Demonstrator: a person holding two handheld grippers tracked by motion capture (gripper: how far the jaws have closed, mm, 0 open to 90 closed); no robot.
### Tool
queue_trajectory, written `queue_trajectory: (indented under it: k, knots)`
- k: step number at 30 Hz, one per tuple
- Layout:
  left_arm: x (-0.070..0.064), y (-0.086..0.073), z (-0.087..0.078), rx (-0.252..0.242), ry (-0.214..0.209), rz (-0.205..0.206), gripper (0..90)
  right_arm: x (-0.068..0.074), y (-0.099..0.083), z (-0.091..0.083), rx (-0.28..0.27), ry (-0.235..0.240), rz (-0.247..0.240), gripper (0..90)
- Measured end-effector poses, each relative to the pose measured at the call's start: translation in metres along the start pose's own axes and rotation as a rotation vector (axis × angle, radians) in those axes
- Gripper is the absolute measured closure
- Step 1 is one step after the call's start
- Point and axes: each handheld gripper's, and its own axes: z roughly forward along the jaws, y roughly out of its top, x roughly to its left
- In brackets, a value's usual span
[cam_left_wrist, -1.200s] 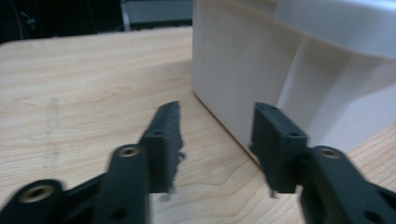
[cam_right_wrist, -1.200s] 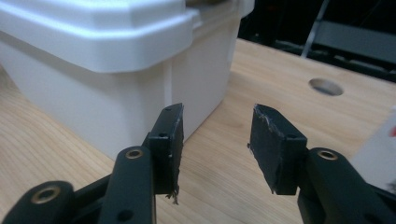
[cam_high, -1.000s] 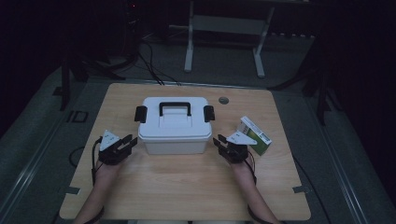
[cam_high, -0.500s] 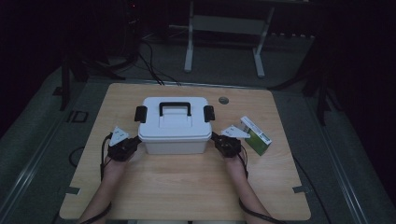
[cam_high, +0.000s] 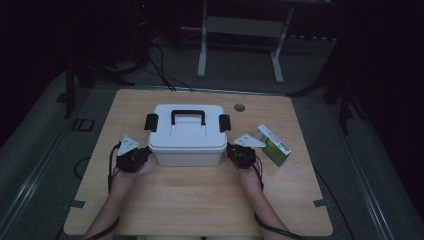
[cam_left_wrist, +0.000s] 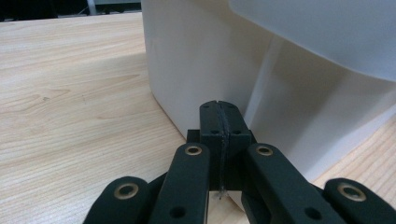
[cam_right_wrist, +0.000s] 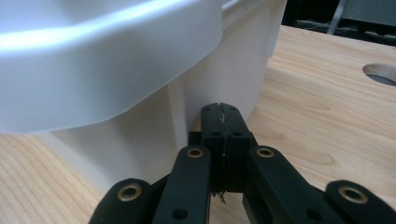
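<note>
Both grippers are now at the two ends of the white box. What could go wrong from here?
1. Both the left gripper and the right gripper have their jaws shut, pressed under the lid edge of the white box. With nothing clamped, the box may slip or tilt if lifted.
2. The green carton lies close behind the right gripper, so a sideways move may knock it.

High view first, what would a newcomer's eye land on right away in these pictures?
The white storage box with its black handle stands mid-table, brightest against the dark room. A left claw and a right claw, both with jaws pressed shut, sit at its two ends, under the lid's rim in the gripper views. A green and white carton lies just right of the right claw.
</note>
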Motion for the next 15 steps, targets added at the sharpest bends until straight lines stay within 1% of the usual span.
queue_trajectory:
  k: [1, 3, 4, 6, 8, 11, 15]
  knots:
    - [0.0, 0.0, 0.0, 0.0, -0.004, -0.005, 89.8, 0.0, 0.0, -0.001, 0.0, 0.003, 0.001, 89.9]
    - [-0.002, -0.002, -0.002, -0.002, -0.01, 0.001, 89.8, -0.001, -0.002, -0.002, -0.005, 0.01, 0.006, 89.9]
    - [-0.003, -0.002, -0.003, -0.003, -0.014, -0.006, 89.8, -0.001, -0.003, -0.004, -0.005, 0.012, 0.009, 89.9]
    - [-0.005, -0.003, -0.004, -0.001, -0.014, 0.001, 89.8, 0.001, -0.003, -0.006, 0.0, 0.007, 0.005, 89.9]
    - [-0.006, -0.004, -0.005, -0.002, -0.021, -0.005, 89.8, 0.002, -0.004, -0.008, 0.002, 0.008, 0.004, 90.0]
    - [-0.009, -0.006, -0.007, -0.003, -0.029, 0.001, 89.8, 0.001, -0.007, -0.013, -0.001, 0.02, 0.021, 90.0]
    - [-0.014, -0.007, -0.01, 0.002, -0.034, 0.013, 89.8, 0.001, -0.01, -0.018, -0.006, 0.03, 0.025, 90.0]
